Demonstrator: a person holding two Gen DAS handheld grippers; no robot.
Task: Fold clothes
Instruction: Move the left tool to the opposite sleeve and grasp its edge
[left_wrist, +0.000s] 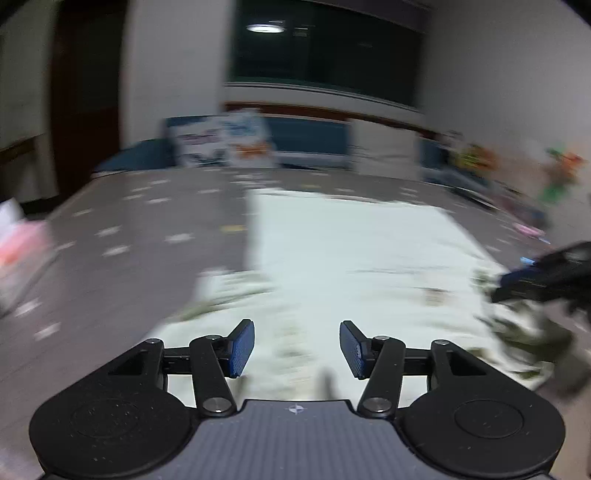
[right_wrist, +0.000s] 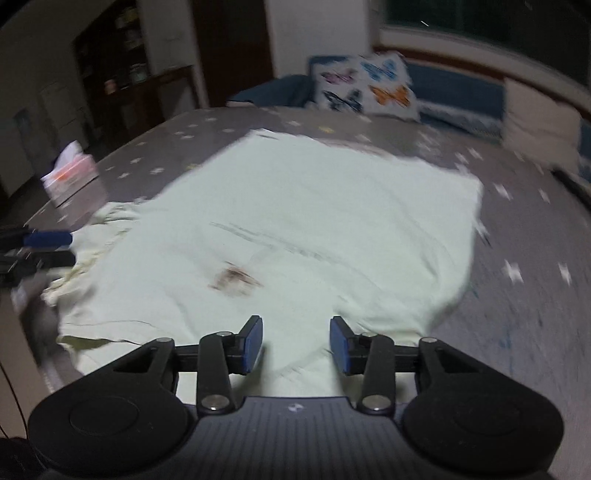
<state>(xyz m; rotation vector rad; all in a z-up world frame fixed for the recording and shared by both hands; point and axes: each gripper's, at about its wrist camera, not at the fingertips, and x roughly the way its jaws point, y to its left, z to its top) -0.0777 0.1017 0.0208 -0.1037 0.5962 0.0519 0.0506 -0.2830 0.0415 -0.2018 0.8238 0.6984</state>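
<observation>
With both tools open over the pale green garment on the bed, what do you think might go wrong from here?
1. The garment's left edge is bunched, so a fold there may trap wrinkles.
2. Both views are motion-blurred; a fast approach by the left tool or right tool may miss the hem.
3. The tissue box sits near that bunched edge and might get knocked.

The grey bedsheet (right_wrist: 517, 236) lies bare around the pale garment (right_wrist: 295, 221), giving open passage. A tissue box (right_wrist: 70, 173) stands near the left edge; the butterfly pillow (right_wrist: 365, 86) and cushions (right_wrist: 539, 133) line the far side.
</observation>
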